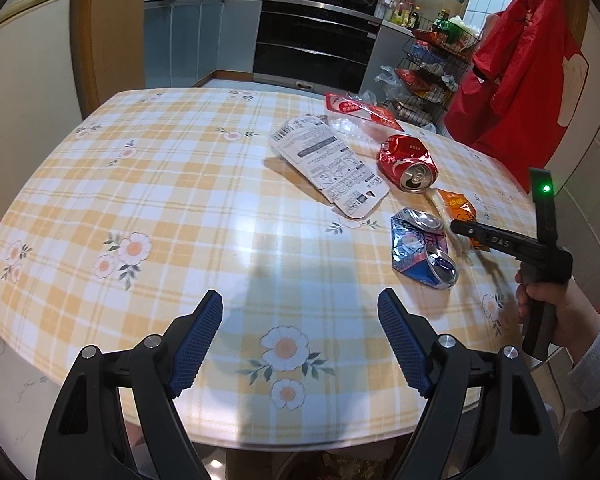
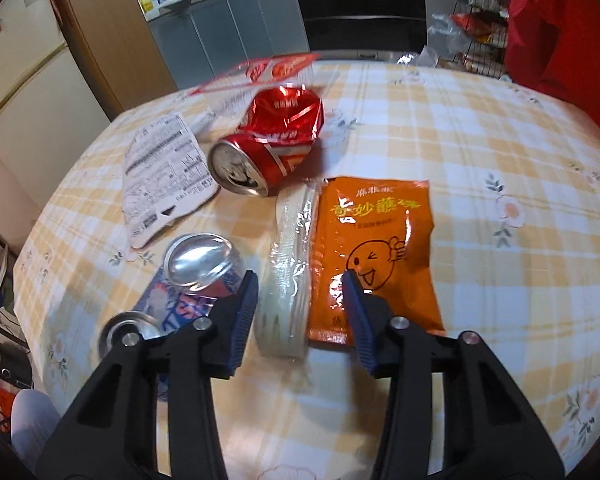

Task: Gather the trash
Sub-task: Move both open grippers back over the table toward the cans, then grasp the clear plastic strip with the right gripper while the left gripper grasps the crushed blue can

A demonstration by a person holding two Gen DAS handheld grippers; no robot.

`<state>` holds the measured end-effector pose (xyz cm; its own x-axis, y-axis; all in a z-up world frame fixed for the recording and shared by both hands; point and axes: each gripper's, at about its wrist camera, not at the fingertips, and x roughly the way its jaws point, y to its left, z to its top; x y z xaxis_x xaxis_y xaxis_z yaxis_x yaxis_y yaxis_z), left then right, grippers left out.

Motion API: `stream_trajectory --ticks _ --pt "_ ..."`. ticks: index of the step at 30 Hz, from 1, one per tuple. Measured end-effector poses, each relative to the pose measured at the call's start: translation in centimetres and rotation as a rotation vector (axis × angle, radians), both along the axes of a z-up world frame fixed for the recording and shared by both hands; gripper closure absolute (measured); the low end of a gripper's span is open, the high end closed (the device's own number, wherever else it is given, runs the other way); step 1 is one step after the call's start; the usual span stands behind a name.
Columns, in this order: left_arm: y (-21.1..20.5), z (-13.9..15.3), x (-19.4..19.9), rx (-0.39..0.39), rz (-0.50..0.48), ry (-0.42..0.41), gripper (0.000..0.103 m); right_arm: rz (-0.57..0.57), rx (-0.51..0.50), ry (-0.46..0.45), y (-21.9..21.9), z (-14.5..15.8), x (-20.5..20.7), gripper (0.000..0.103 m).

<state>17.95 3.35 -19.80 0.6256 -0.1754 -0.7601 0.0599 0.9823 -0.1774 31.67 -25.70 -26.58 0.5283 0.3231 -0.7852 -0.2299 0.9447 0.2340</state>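
Trash lies on the checked tablecloth: a crushed red can [image 1: 407, 162] [image 2: 270, 142], a crushed blue can [image 1: 422, 252] [image 2: 188, 280], a flattened white carton [image 1: 328, 164] [image 2: 164, 176], an orange sachet [image 1: 458, 210] [image 2: 374, 252], a clear wrapped plastic fork [image 2: 286, 272] and a red-and-clear wrapper [image 1: 358, 114] [image 2: 276, 70]. My left gripper [image 1: 300, 336] is open and empty above the table's near edge. My right gripper [image 2: 300, 300] is open, its jaws either side of the fork and the sachet's near edge. It shows in the left wrist view [image 1: 500, 240] over the sachet.
A red apron [image 1: 516, 60] hangs at the right. A wire rack of snacks [image 1: 432, 76] stands behind the table's far right corner. Kitchen cabinets and an oven [image 1: 316, 40] are beyond. A fridge [image 2: 16, 92] stands at the left.
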Motion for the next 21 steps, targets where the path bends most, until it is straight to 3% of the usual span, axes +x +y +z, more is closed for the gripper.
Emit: stream_trajectory --ticks 1,4,12,15,17,21 --pt "-0.4 -0.1 0.2 0.0 -0.008 0.001 0.025 -0.001 -0.005 -0.006 0.0 0.0 -0.1 0.074" --pt "-1.7 -0.4 0.8 -0.004 -0.036 0.002 0.025 -0.006 0.025 0.005 -0.4 0.0 -0.4 0.082" --pt "-7.9 -1.6 2.4 0.002 -0.18 0.012 0.025 -0.097 0.119 -0.032 -3.4 1.3 -4.1 0.085" --pt "-10.1 -2.6 3.5 -0.027 -0.214 0.051 0.025 -0.13 0.142 -0.063 -4.5 1.8 -6.3 0.086" --pt "-10.9 -3.2 4.3 -0.062 -0.205 0.081 0.027 -0.152 0.162 -0.074 -5.2 1.9 -7.6 0.086" --pt "-10.7 -4.7 6.4 -0.181 -0.092 0.171 0.044 -0.187 0.174 -0.083 -6.5 1.9 -9.7 0.086"
